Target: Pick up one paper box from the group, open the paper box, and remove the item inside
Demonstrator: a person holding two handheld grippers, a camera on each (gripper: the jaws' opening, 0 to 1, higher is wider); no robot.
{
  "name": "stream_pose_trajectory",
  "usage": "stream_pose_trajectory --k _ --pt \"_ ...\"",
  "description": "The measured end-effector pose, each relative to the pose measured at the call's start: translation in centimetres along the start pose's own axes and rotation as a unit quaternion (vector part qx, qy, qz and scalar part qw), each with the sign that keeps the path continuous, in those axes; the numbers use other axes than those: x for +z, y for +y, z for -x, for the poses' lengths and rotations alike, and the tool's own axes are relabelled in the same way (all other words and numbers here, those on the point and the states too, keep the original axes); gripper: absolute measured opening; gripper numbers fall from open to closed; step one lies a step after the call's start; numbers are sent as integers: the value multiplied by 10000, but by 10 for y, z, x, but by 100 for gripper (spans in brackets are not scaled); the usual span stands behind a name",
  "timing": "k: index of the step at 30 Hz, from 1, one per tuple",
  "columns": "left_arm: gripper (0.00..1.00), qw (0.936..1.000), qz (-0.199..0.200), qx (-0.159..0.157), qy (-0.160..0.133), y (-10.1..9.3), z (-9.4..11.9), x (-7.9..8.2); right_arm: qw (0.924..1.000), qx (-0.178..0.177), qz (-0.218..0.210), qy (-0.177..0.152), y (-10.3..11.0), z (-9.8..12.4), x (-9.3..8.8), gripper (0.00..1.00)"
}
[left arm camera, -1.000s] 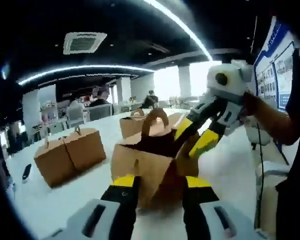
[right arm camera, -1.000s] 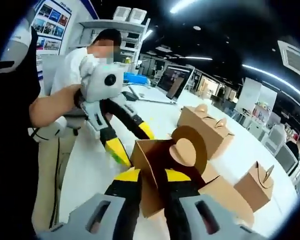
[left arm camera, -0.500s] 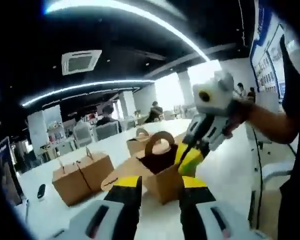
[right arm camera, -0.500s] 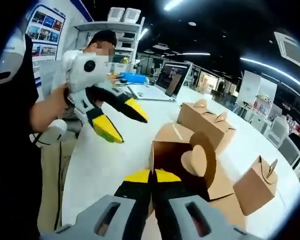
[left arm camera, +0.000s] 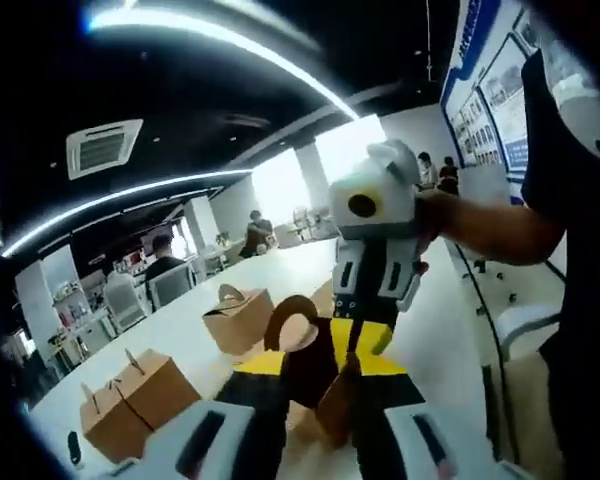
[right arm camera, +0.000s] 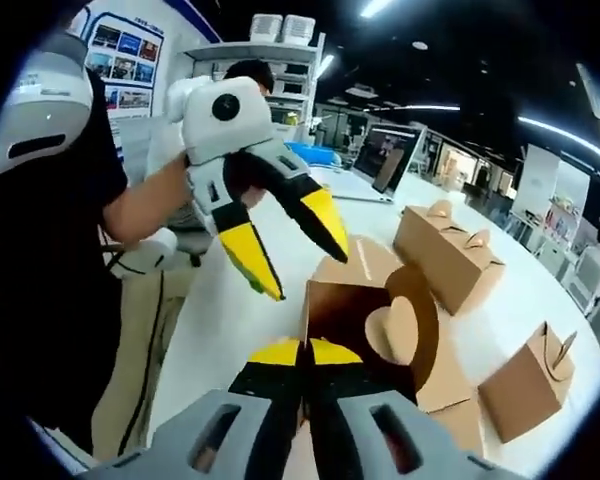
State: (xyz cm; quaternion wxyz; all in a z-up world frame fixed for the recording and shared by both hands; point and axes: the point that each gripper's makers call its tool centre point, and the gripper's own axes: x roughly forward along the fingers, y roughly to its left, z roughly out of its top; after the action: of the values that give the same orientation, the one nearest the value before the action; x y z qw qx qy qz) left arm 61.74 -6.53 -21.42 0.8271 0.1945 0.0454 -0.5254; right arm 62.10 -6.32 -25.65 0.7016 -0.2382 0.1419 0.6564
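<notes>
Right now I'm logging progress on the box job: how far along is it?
Done: one paper box is picked from the group and its top flaps stand open. In hand: the right gripper pinches its wall; the left gripper hovers open above it. Left: removing the item, not visible inside.

Open-plan office: long white table [right arm camera: 230, 300], open grey laptop [right arm camera: 380, 165], seated people, blue-framed wall posters [right arm camera: 125, 40].

The left gripper [left arm camera: 315, 365] has its jaws spread on either side of an open paper box [left arm camera: 315, 365] with a round handle flap. The right gripper [left arm camera: 358, 335] pinches that box's far edge from above — jaws closed. Three closed boxes [left arm camera: 235, 315] sit beyond on the white surface [left arm camera: 180, 340].
</notes>
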Motion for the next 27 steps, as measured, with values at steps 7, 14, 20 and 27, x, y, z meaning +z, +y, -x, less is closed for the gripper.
stream_pose_trajectory --k 7,14,20,27 --pt "16 9942 -596 -298 840 -8 -8 -31 9999 154 2 -61 4 2 0 3" --pt "9 9962 -37 -559 660 -8 -12 -27 9994 121 -250 -200 1 3 1 6" --pt "5 9954 436 -533 663 -3 -13 -27 9897 -273 -338 -1366 -5 32 28 10" --pt "5 9928 736 -745 584 -1 -12 -28 9711 -1718 86 -1653 -66 91 36 24"
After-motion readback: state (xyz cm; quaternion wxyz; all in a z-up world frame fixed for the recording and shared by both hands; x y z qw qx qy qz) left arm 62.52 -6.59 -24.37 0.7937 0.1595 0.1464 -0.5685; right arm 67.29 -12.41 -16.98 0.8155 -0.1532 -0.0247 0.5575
